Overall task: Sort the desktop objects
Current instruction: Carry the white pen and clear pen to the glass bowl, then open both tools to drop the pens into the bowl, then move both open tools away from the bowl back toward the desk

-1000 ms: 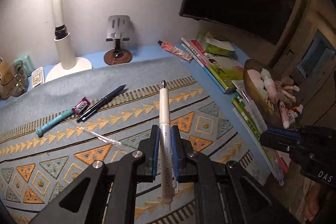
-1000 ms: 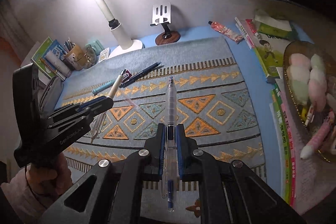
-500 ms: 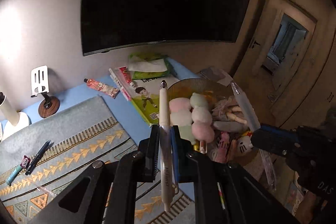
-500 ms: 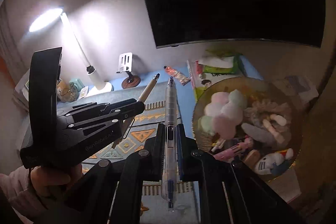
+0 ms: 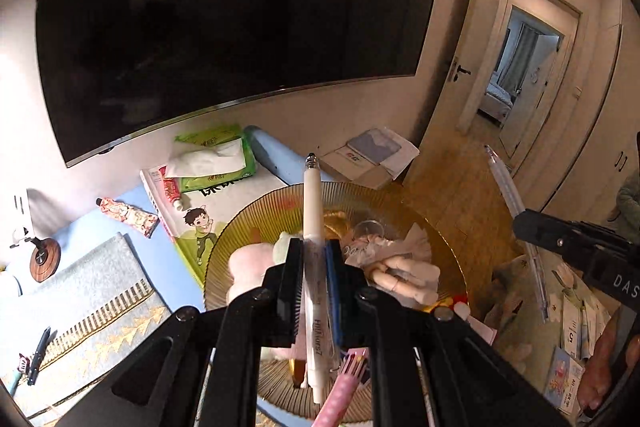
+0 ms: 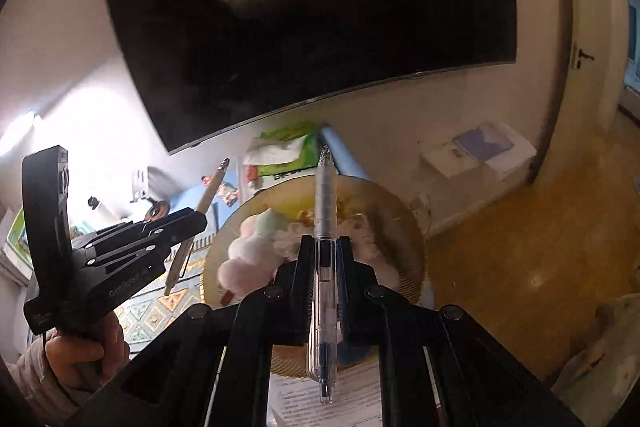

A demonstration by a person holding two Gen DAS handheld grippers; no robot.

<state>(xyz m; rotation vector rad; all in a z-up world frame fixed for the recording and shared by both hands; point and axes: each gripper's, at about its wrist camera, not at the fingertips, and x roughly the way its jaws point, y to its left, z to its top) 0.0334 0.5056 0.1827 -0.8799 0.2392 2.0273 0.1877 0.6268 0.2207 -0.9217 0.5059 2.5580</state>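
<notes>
My left gripper (image 5: 313,259) is shut on a white pen (image 5: 311,211) that points forward over an amber glass bowl (image 5: 256,223). The bowl holds pastel plush balls (image 5: 248,267), a small doll and other trinkets. My right gripper (image 6: 325,259) is shut on a clear pen (image 6: 323,195) above the same bowl (image 6: 404,227). The left gripper also shows at the left of the right wrist view (image 6: 188,227). The right gripper also shows at the right of the left wrist view (image 5: 532,227).
A large dark screen (image 5: 224,11) hangs on the wall behind. A green tissue pack (image 5: 216,163), a picture book (image 5: 200,219) and a tube (image 5: 128,215) lie beside the bowl. The patterned mat (image 5: 88,311) with two pens lies at the left. Papers (image 6: 336,403) lie below the bowl.
Both grippers have swung right from the mat to above the bowl, each still holding its pen. The bowl now fills the middle of both views.
</notes>
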